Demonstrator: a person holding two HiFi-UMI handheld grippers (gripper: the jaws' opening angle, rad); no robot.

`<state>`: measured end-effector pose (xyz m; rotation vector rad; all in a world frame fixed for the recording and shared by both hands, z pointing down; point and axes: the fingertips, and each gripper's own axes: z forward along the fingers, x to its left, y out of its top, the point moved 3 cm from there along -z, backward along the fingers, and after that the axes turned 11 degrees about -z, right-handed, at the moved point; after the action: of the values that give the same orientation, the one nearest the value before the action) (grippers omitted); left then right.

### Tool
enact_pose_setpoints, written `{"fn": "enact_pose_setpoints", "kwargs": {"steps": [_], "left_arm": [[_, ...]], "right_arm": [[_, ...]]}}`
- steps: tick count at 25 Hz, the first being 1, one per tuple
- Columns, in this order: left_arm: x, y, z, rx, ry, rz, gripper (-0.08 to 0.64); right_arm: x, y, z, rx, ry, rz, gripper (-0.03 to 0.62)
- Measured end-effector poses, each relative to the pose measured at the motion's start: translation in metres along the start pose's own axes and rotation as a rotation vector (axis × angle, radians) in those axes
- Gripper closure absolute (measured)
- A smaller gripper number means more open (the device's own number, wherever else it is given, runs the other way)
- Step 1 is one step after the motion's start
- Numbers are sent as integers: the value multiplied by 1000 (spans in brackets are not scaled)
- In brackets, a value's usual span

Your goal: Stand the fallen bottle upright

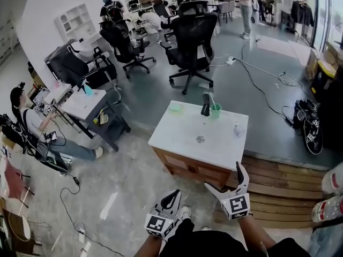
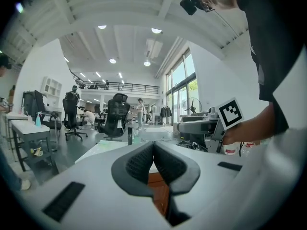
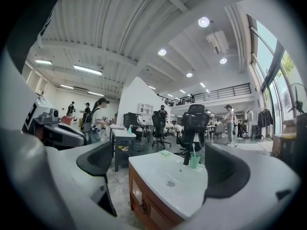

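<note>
Though not yet started: left claw [image 1: 172, 197] pressed together, right claw [image 1: 225, 179] spread, empty, both short of counter [image 1: 179, 135]; pale bottle [image 1: 238, 128], seemingly lying near counter's right edge, untouched, awaiting lifting.

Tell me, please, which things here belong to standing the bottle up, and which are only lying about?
For the job:
small clear object on the white counter, probably the fallen bottle, too small to confirm; left tongs, shut; right tongs, open and empty.

Lying about:
green cup; black faucet; green dish; office chair.
</note>
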<state>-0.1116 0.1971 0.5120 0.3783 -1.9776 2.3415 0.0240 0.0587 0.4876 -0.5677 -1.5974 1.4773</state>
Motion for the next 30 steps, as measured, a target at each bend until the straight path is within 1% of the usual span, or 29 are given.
{"fn": "enact_pose_setpoints", "kwargs": {"steps": [4, 8, 11, 15, 18, 23, 30], "left_arm": [[37, 13, 19, -2, -18, -8, 543], [67, 27, 42, 10, -72, -17, 543], [95, 36, 54, 36, -96, 1, 543], [139, 50, 67, 31, -106, 16, 543], [162, 63, 80, 17, -128, 17, 543], [168, 68, 108, 27, -176, 17, 543], [168, 70, 172, 40, -240, 25, 543]], "right_arm": [[-2, 5, 39, 15, -12, -6, -6], [-6, 11, 78, 43, -43, 3, -6], [-5, 12, 103, 69, -73, 11, -6], [-5, 9, 135, 108, -111, 15, -6], [-7, 9, 153, 113, -137, 30, -6], [-21, 7, 166, 120, -178, 33, -6], [-77, -24, 182, 166, -257, 62, -6]]}}
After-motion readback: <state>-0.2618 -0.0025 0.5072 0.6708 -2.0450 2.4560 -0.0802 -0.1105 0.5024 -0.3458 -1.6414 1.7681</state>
